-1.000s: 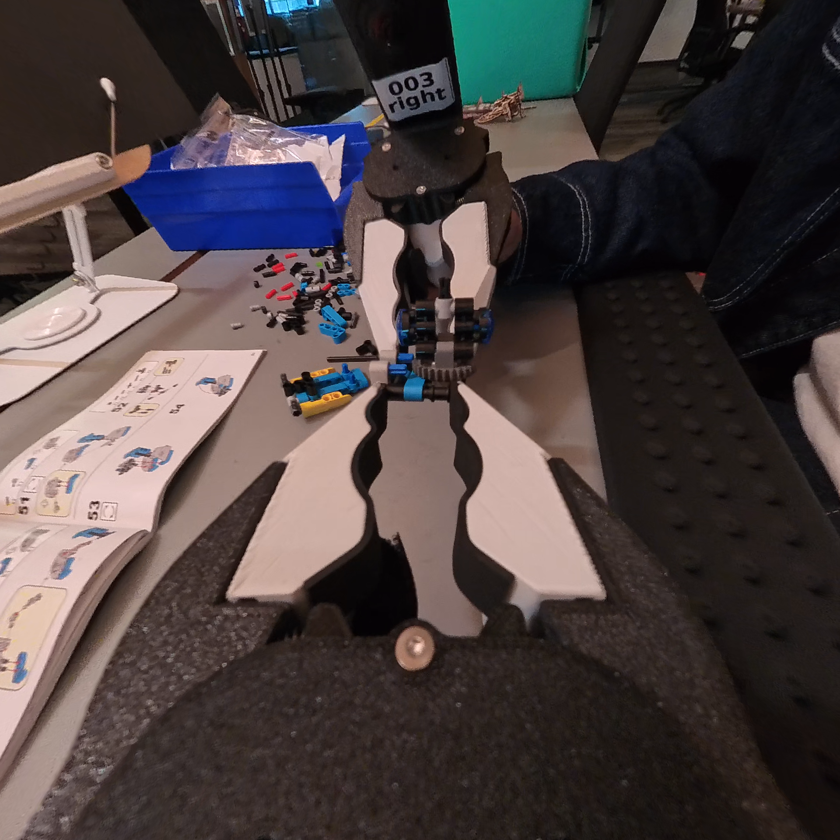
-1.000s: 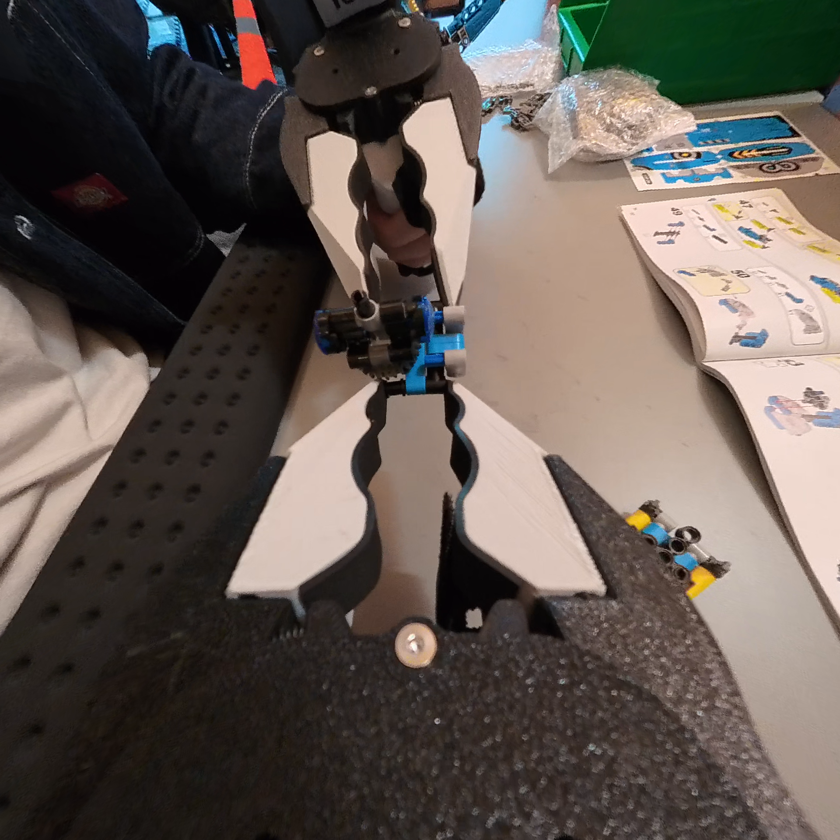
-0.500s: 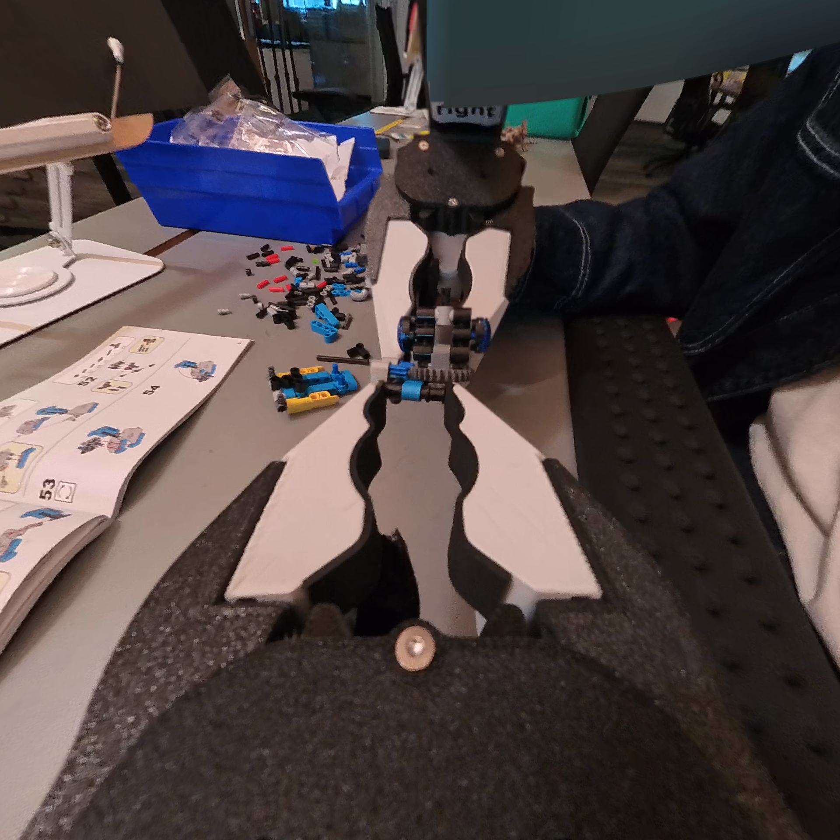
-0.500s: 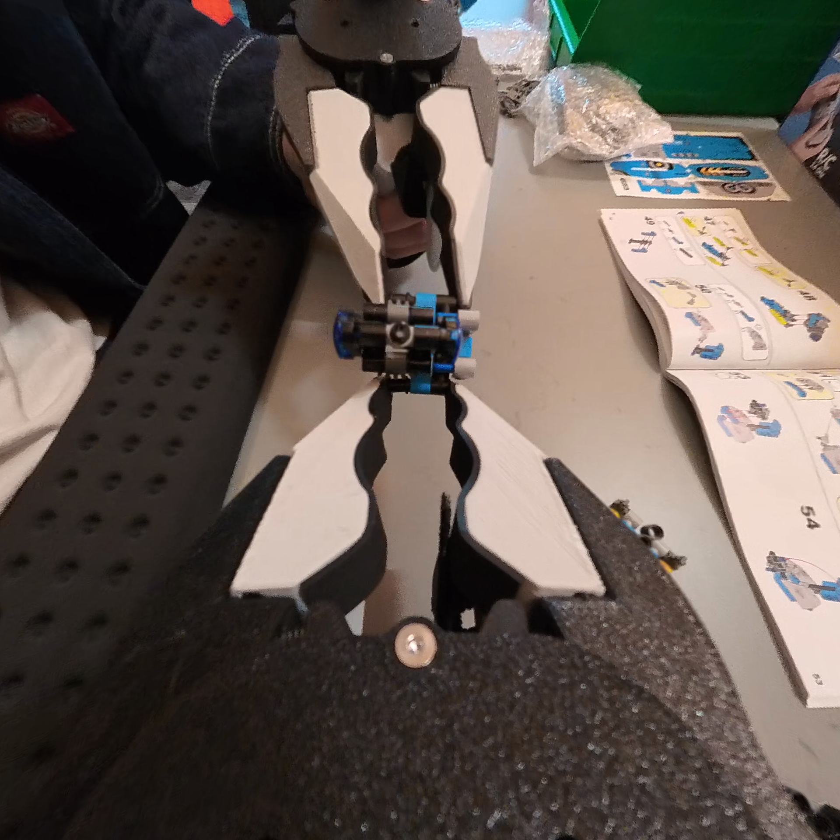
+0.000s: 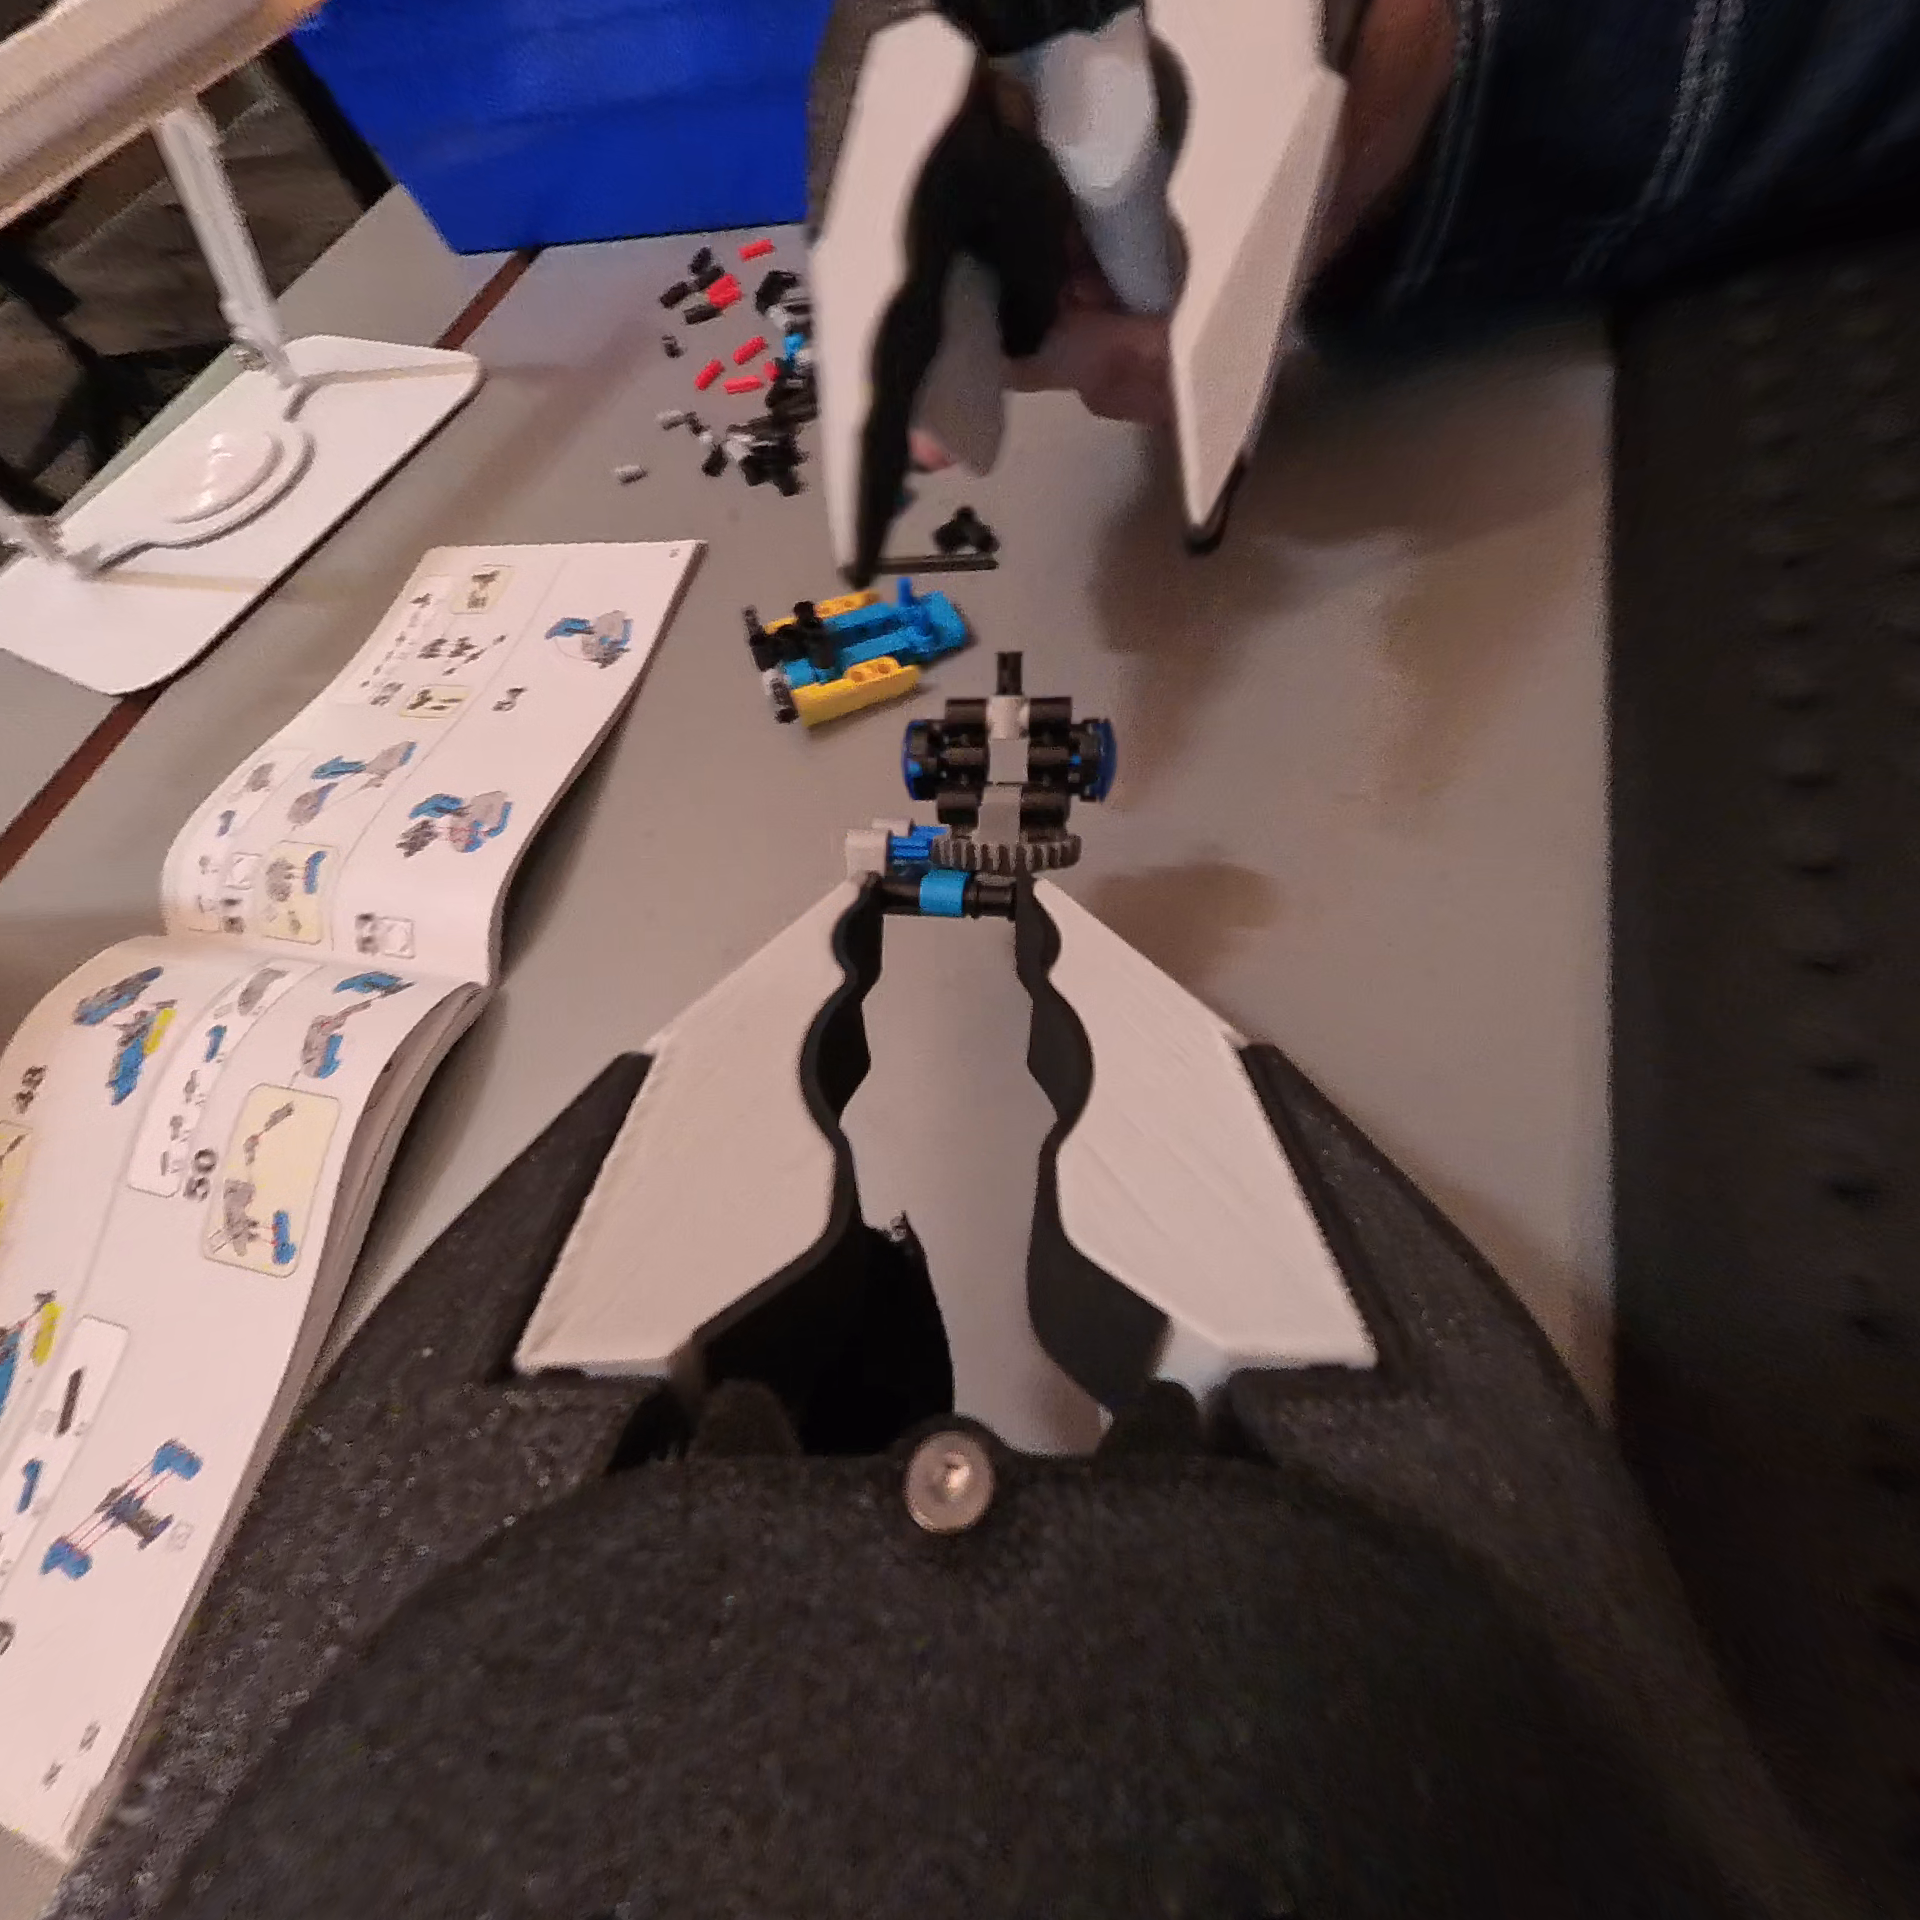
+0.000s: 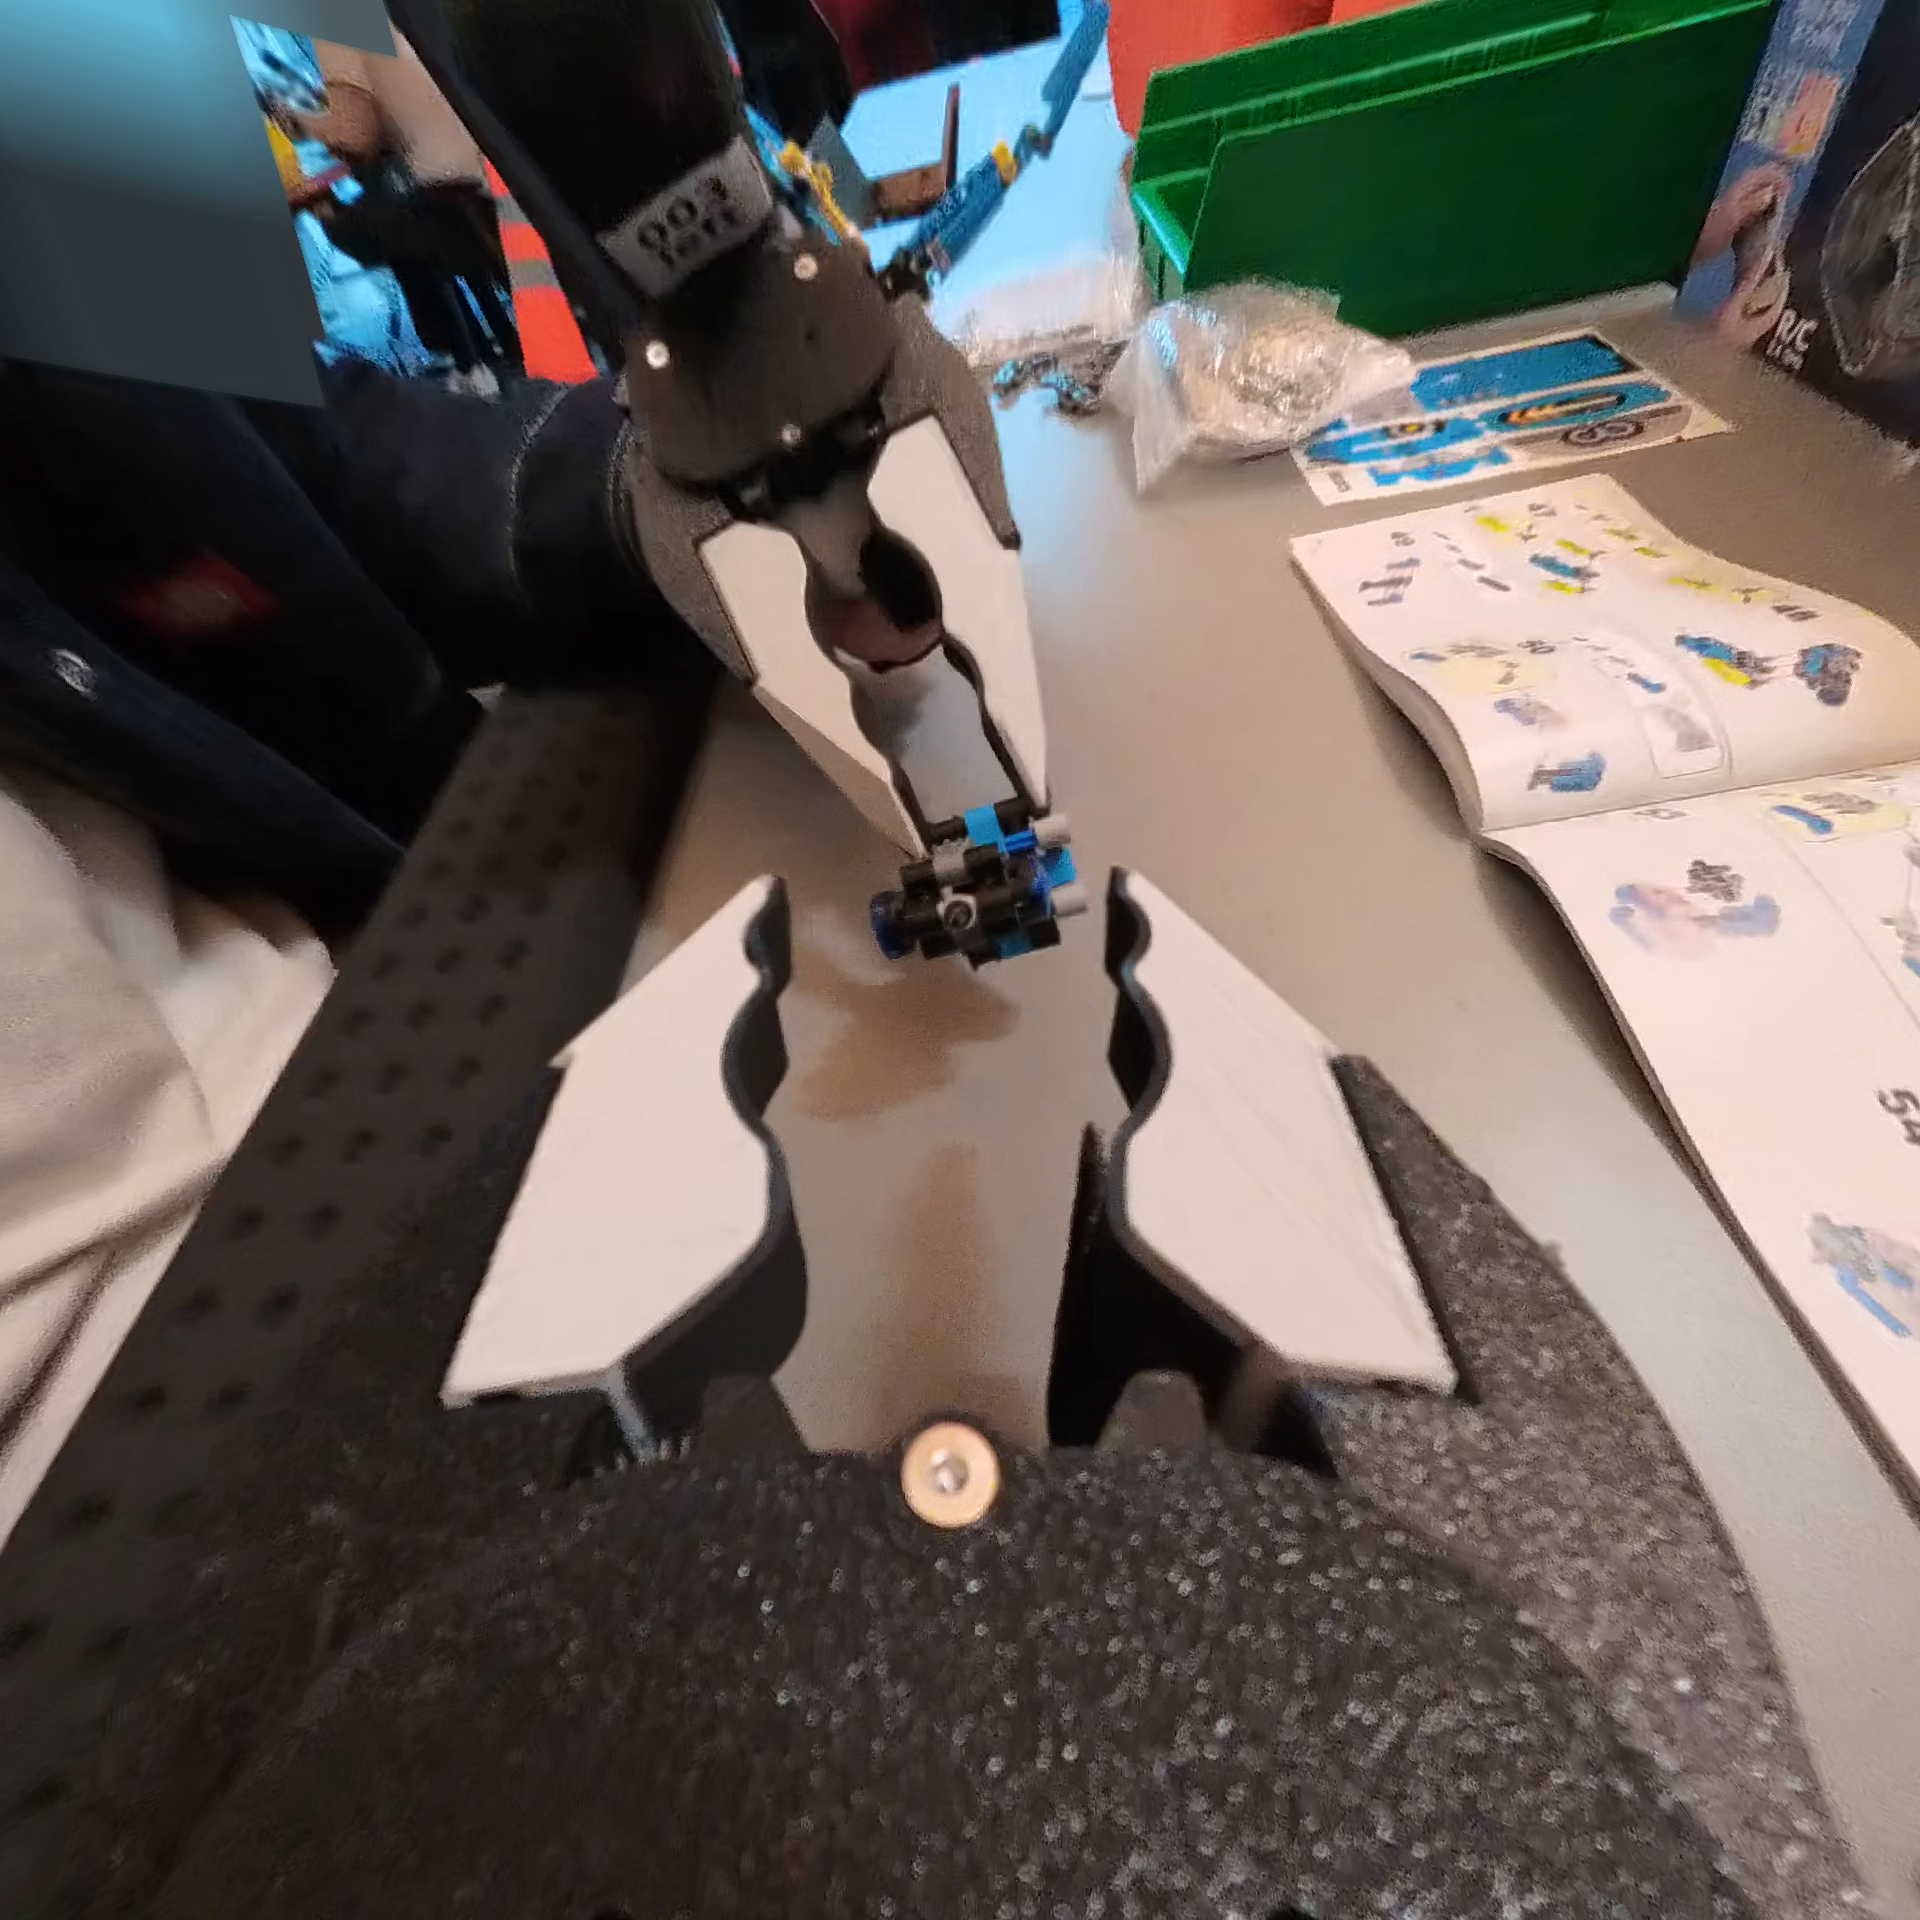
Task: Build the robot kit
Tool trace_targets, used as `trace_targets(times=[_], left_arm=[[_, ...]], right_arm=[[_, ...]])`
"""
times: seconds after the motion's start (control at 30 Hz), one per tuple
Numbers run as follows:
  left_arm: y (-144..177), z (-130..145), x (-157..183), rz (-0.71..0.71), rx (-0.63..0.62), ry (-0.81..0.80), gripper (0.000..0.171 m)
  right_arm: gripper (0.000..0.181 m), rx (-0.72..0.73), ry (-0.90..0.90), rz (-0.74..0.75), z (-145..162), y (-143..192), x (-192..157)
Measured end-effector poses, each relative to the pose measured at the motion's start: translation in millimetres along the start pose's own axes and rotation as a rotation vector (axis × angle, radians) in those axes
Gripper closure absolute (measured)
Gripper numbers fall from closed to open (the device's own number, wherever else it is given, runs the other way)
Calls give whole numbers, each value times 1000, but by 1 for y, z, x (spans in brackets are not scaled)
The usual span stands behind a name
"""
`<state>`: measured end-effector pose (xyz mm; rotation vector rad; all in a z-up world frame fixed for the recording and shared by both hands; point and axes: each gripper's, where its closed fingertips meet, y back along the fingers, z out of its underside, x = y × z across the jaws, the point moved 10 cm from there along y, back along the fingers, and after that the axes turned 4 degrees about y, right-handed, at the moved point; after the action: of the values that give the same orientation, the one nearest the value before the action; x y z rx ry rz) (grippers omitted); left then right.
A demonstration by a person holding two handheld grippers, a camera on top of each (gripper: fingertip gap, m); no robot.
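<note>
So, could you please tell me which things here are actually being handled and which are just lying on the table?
Being handled:
- brick assembly, black, blue and grey, clamped by the left gripper
- right gripper, open, just beyond it

Lying about:
- yellow and blue sub-assembly
- loose small pieces
- instruction booklet, open
- blue bin
- sticker sheet
- clear bag
- green bin

The brick assembly (image 5: 997,800) is small: black beams, blue end caps at its sides, a grey centre piece, a dark gear at its base and a blue-sleeved axle underneath. It stands upright off the tabletop (image 5: 1299,748), pinched by that axle in the tips of the left gripper (image 5: 945,896), whose jaws close on it. The right gripper (image 6: 940,894) sits at its 12 o'clock in the left wrist view, jaws spread wide and clear of it.
</note>
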<state>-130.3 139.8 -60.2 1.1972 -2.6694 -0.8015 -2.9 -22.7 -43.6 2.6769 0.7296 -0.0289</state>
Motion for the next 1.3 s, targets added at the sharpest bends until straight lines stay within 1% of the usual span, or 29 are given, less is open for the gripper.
trace_targets(times=[0.03,0.07,0.1,0.13,0.17,0.2,0.23,0.27,0.33,0.4,0.43,0.47,0.57,0.63,0.73,0.77,0.87,0.93,1.0,1.07,1.13,1.23,1.3], left_arm=[[-1,0,0,7,-19,1,146],[-3,1,2,25,-49,-8,146],[-4,2,5,42,-64,-18,146],[-5,1,7,53,-65,-23,146],[-7,1,9,59,-74,-22,146],[-9,3,9,50,-88,-23,146],[-10,4,9,50,-93,-18,146],[-10,3,10,63,-88,-7,146],[-13,4,10,80,-81,16,146],[-18,4,12,113,-85,41,146],[-19,4,12,115,-84,43,146],[-19,5,12,113,-79,41,146],[-17,5,11,124,-57,53,145],[-13,3,10,142,-7,76,134],[-3,7,2,154,16,131,122],[-2,11,0,156,0,148,114],[-10,17,3,145,-72,133,107],[-18,17,8,151,-115,113,107],[-22,18,8,130,-138,108,109],[-24,18,7,141,-149,121,112],[-25,18,9,154,-152,112,119],[-30,19,12,166,-186,90,124],[-31,19,12,169,-188,90,127]], right_arm=[[120,-40,28,15,1,-7,-3],[126,-73,78,58,1,-15,-6],[135,-89,128,86,1,-22,-10],[141,-136,158,97,3,-27,-13],[139,-200,167,127,6,-32,-11],[142,-221,160,126,8,-33,-10],[153,-230,140,99,11,-33,-9],[156,-241,116,66,16,-33,-8],[155,-275,80,62,26,-35,-4],[149,-352,47,43,37,-40,-1],[150,-343,39,26,37,-40,-1],[148,-316,41,20,35,-37,0],[148,-175,46,-14,21,-25,1],[141,-122,44,-65,16,-29,-1],[137,-140,41,-113,16,-42,-2],[136,-150,53,-114,17,-45,-3],[136,-184,86,-77,21,-51,0],[140,-198,113,-84,21,-54,0],[147,-225,143,-68,21,-57,2],[148,-224,169,-70,21,-56,1],[148,-220,187,-73,21,-58,-1],[149,-226,234,-61,20,-58,-4],[149,-218,286,-42,21,-57,-7]])
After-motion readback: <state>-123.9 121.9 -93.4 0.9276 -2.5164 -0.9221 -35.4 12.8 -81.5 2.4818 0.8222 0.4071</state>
